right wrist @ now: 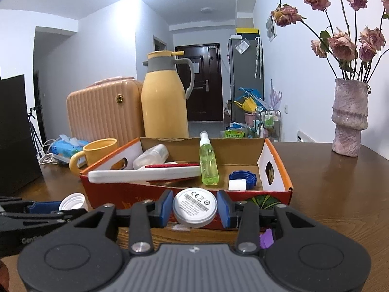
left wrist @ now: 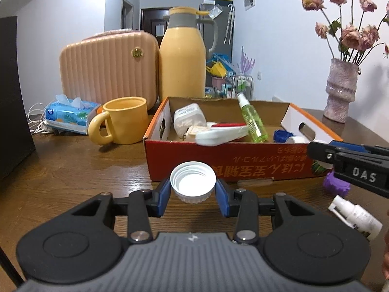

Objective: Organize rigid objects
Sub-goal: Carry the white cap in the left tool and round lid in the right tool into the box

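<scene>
My left gripper [left wrist: 193, 188] is shut on a white screw cap [left wrist: 193, 181], open side up, held in front of the red cardboard box [left wrist: 218, 160]. My right gripper [right wrist: 195, 210] is shut on a round white disc [right wrist: 195, 208] with a printed label, just before the box's front wall [right wrist: 145, 194]. The box holds a green spray bottle [right wrist: 208, 164], a long white case [right wrist: 145, 174], a blue cap [right wrist: 243, 176] and white bottles. The left gripper and its cap [right wrist: 73, 200] show at the left of the right wrist view; the right gripper body [left wrist: 352, 168] shows at the right of the left wrist view.
On the brown table [left wrist: 73, 170] lie a purple cap [left wrist: 336, 186] and a small white spray bottle [left wrist: 355, 217] at the right. A yellow mug [left wrist: 124, 124], tissue pack [left wrist: 70, 114], peach case [left wrist: 109, 68] and yellow thermos [left wrist: 182, 56] stand behind. A vase of flowers [left wrist: 341, 90] stands far right.
</scene>
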